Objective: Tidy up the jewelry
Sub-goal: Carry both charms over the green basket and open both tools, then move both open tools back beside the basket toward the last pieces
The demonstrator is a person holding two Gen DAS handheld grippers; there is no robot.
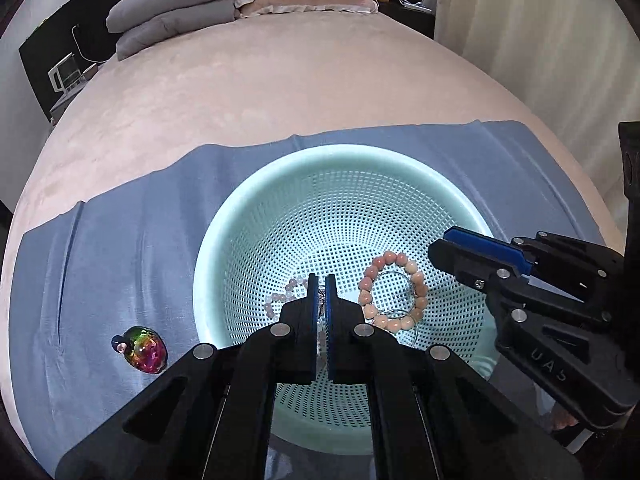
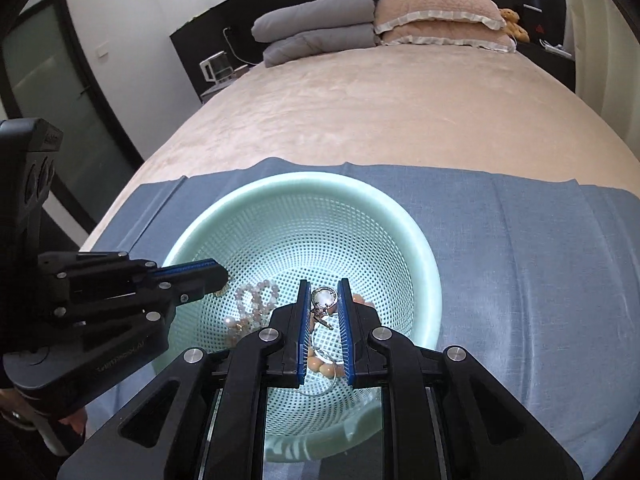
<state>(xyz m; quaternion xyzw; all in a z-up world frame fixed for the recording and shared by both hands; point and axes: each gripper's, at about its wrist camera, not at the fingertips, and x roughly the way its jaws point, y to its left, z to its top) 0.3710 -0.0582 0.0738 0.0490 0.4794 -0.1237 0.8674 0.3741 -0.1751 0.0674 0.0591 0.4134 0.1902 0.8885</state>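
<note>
A mint-green mesh basket (image 1: 218,240) (image 2: 430,264) stands on a blue cloth (image 1: 120,248) (image 2: 540,280) spread over a bed. In it lie a pink bead bracelet (image 1: 416,276), a thin wire hoop and a pale bead bracelet (image 1: 276,300) (image 2: 256,298). My left gripper (image 1: 320,280) (image 2: 226,274) hangs over the basket, shut, with a thin silvery bit glinting between its pads. Over the same basket, my right gripper (image 2: 324,284) (image 1: 436,248) is shut on a pearl piece with silver fittings (image 2: 323,299). An iridescent rounded pendant (image 1: 145,350) lies on the cloth left of the basket.
The bed's beige cover (image 1: 320,80) stretches beyond the cloth to grey and pink pillows (image 2: 360,20) at the headboard. A curtain (image 1: 540,40) hangs at the right. A person's fingers (image 2: 76,424) grip the left tool's handle.
</note>
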